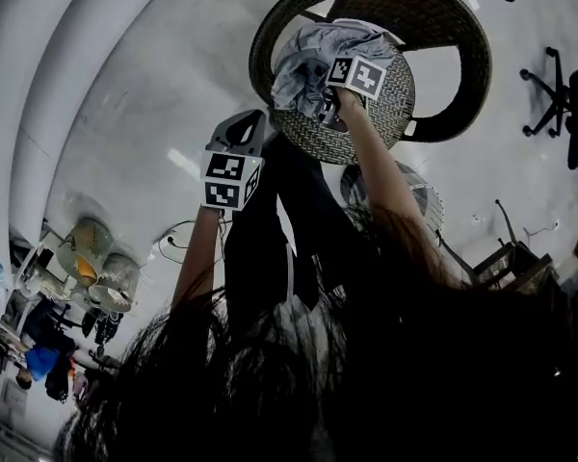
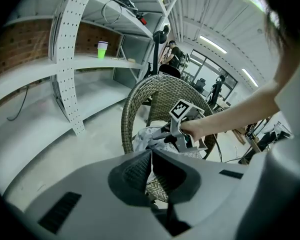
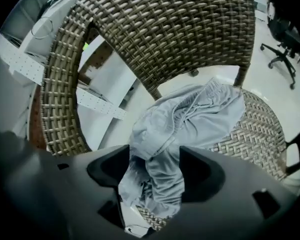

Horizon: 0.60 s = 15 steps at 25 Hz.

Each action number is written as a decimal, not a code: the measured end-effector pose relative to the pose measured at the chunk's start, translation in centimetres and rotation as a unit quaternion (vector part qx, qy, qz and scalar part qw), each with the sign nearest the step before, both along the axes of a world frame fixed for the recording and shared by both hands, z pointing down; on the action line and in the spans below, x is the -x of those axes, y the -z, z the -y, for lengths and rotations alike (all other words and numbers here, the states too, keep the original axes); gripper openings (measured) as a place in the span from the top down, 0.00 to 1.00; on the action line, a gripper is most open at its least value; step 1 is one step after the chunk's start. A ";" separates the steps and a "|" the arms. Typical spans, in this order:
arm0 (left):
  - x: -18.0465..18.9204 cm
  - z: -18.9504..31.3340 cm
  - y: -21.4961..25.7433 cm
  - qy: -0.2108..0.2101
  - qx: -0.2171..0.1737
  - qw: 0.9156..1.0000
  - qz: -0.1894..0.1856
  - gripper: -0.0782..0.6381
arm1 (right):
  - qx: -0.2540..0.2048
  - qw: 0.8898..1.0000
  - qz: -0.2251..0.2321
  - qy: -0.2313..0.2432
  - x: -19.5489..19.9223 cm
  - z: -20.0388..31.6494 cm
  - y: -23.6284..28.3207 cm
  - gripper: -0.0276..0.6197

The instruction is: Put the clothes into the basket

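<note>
A heap of light grey clothes point(image 1: 308, 61) lies on the seat of a round wicker chair point(image 1: 462, 75). My right gripper point(image 3: 152, 169) points down onto the heap, its jaws wide apart; a fold of the grey clothes point(image 3: 190, 119) lies between them, not pinched. In the left gripper view the right gripper point(image 2: 165, 136) sits at the clothes point(image 2: 144, 136), held by a bare hand. My left gripper point(image 2: 151, 166) hangs in front of the chair point(image 2: 140, 99), its jaws together with nothing in them; the head view shows it point(image 1: 239, 133) left of the seat. No basket shows.
White perforated metal shelving point(image 2: 70, 59) with a green cup point(image 2: 102, 49) stands behind the chair. A black office chair point(image 1: 559, 94) is at the far right, cables and fans point(image 1: 91, 248) at the left on the pale floor. My dark hair fills the head view's bottom.
</note>
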<state>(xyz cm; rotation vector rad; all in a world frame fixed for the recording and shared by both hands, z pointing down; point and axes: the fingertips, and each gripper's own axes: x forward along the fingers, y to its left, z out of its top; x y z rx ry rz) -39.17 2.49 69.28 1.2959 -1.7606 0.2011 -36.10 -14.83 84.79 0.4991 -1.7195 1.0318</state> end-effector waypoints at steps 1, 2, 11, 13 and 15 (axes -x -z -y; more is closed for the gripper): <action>0.2 -0.3 -0.4 0.004 0.002 1.000 -0.002 0.86 | -0.005 1.000 -0.012 0.000 0.3 0.3 -0.7 0.50; 0.4 -0.6 -0.8 0.008 0.004 1.000 -0.003 0.86 | -0.008 1.000 -0.021 -0.002 0.7 0.5 -1.5 0.50; 1.6 -3.7 -2.9 0.039 0.020 0.999 -0.014 0.86 | -0.062 0.993 -0.103 0.007 1.1 1.6 -6.0 0.50; 1.5 -4.2 -3.0 0.039 0.024 0.999 -0.014 0.86 | -0.080 0.988 -0.121 0.043 0.7 1.5 -6.0 0.51; 1.4 -4.5 -3.0 0.038 0.028 0.999 -0.014 0.86 | -0.084 0.986 -0.128 0.069 0.3 1.5 -5.9 0.54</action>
